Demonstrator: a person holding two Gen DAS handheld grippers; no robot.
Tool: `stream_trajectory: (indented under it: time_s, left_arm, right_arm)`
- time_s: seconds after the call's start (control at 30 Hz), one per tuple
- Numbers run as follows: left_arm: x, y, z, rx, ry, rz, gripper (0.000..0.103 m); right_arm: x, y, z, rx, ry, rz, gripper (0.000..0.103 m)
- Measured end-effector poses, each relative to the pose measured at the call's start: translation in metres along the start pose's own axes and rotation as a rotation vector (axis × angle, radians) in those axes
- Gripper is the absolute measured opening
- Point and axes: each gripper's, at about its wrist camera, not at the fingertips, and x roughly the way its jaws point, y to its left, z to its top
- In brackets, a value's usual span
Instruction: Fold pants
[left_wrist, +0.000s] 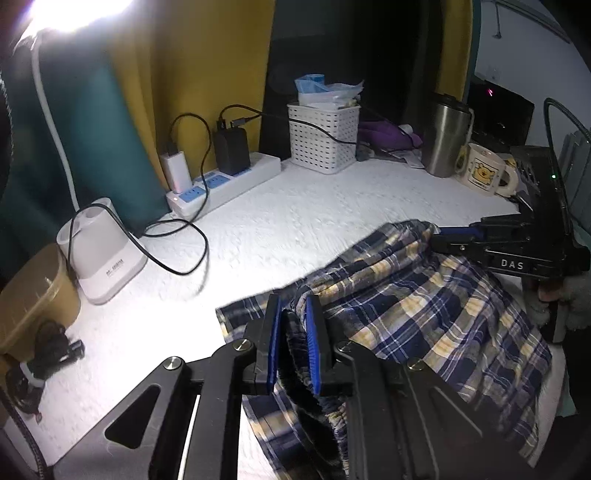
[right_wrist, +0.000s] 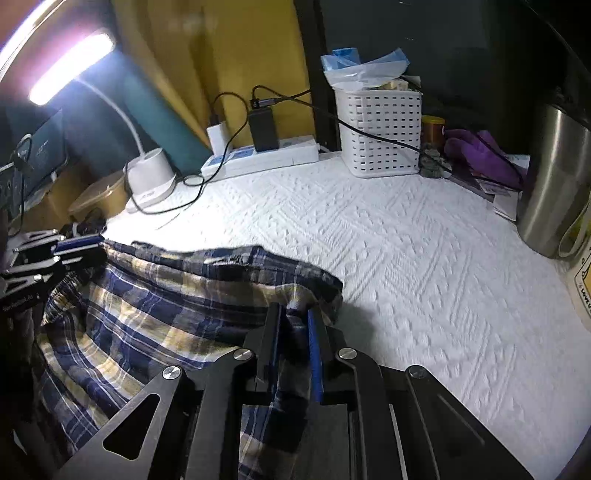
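With the left gripper (left_wrist: 293, 314) and right gripper (right_wrist: 295, 325) each pinching an edge of the bunched plaid pants (left_wrist: 424, 306) near the white tablecloth (right_wrist: 424, 258), folding looks barely begun.

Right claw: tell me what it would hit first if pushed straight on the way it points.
The right claw, shut on the pants, would likely drag cloth onto the bare white cover; past that stands the white basket, though depth is unclear.
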Motion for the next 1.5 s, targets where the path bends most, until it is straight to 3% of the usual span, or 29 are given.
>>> stream_trajectory:
  time_s: [0.3,0.43,0.5,0.57,0.63,0.77,0.83,0.87,0.9,1.07,1.2,1.27,1.5]
  left_arm:
    - [0.030,0.022,-0.005,-0.038,0.040,0.005,0.012]
    - [0.031,0.023,-0.007,-0.050,0.038,0.019,0.017]
    - [0.028,0.025,-0.004,-0.059,0.034,0.024,0.018]
    - [0.022,0.027,-0.001,-0.072,0.018,0.029,0.017]
    - [0.012,0.031,0.003,-0.081,0.005,0.107,0.018]
    - [-0.016,0.050,0.004,-0.176,-0.038,0.142,0.022]
    - [-0.037,0.046,-0.001,-0.188,-0.070,0.129,0.044]
    - [-0.041,0.042,-0.003,-0.187,-0.076,0.118,0.060]
    - [-0.047,0.036,-0.008,-0.189,-0.076,0.094,0.065]
    - [-0.037,0.002,-0.030,-0.157,0.015,0.009,0.065]
    - [-0.015,-0.003,-0.049,-0.124,0.096,0.100,0.067]
    - [-0.008,0.008,-0.056,-0.153,0.117,0.102,0.067]
    - [-0.009,0.006,-0.055,-0.093,0.113,0.162,0.067]
  right_arm:
    - [0.026,-0.004,0.011,0.014,0.023,-0.027,0.014]
    - [0.026,-0.007,0.012,0.022,0.021,-0.029,0.014]
    - [0.021,-0.011,0.013,0.036,0.018,-0.042,0.025]
    - [0.012,-0.015,0.013,0.056,-0.004,-0.088,0.054]
    - [-0.002,-0.023,0.012,0.081,-0.036,-0.113,0.062]
    - [-0.026,-0.031,0.006,0.099,-0.059,-0.118,0.062]
    - [-0.034,-0.030,0.002,0.095,-0.059,-0.117,0.063]
    - [-0.037,-0.028,-0.002,0.090,-0.053,-0.113,0.063]
    - [-0.038,-0.025,-0.005,0.086,-0.046,-0.108,0.063]
    - [-0.025,-0.001,-0.023,0.023,0.015,-0.104,0.065]
    - [-0.020,0.003,-0.034,0.018,0.027,-0.177,0.065]
    - [-0.020,0.003,-0.037,0.007,0.041,-0.206,0.065]
    - [-0.035,-0.017,-0.052,0.060,0.061,-0.312,0.065]
